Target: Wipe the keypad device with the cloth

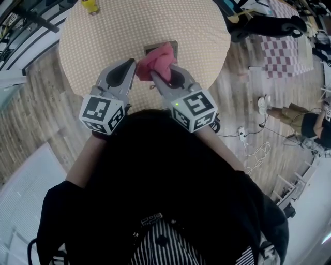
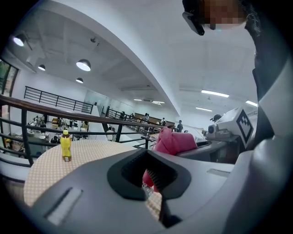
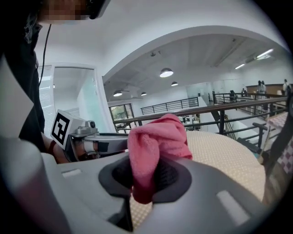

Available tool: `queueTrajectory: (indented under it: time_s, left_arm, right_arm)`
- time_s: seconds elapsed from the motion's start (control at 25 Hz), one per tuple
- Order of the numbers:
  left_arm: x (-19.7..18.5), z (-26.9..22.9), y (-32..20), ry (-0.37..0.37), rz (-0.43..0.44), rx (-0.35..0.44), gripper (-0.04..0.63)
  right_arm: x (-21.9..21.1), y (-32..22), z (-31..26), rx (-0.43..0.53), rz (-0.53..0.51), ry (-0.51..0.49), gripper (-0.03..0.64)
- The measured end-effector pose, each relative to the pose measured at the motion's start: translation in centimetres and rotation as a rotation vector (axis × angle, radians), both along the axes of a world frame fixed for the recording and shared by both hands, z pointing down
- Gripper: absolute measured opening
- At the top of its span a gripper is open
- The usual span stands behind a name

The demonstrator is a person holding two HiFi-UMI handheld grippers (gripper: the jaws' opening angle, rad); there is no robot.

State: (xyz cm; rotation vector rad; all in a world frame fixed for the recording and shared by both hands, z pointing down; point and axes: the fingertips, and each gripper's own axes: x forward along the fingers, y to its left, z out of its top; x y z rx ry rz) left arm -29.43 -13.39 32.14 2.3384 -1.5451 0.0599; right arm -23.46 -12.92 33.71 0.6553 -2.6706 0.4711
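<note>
A pink cloth (image 1: 156, 61) is bunched over a dark keypad device (image 1: 151, 48) on the round beige table (image 1: 103, 36), and only the device's far edge shows. My right gripper (image 1: 155, 77) is shut on the pink cloth (image 3: 155, 141), which bulges up out of its jaws (image 3: 144, 183). My left gripper (image 1: 133, 63) sits just left of the cloth with its jaws together and nothing between them. In the left gripper view the cloth (image 2: 174, 141) shows beyond the closed jaws (image 2: 149, 183), next to the right gripper (image 2: 229, 132). The left gripper (image 3: 91, 137) also appears in the right gripper view.
A yellow bottle (image 1: 89, 5) stands at the table's far edge, also seen as a bottle (image 2: 66, 145) left of the jaws. Right of the table, on the wood floor, lie a checkered cloth (image 1: 282, 52) and cables (image 1: 253, 147). A person (image 1: 305, 121) sits there.
</note>
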Motion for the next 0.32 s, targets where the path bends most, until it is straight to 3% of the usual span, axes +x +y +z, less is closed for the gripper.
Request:
queueTrajectory:
  time_s: [0.32]
  left_arm:
    - [0.76, -0.31, 0.40, 0.004, 0.020, 0.003, -0.008]
  right_arm:
    - [0.60, -0.32, -0.34, 0.035, 0.029, 0.016, 0.074]
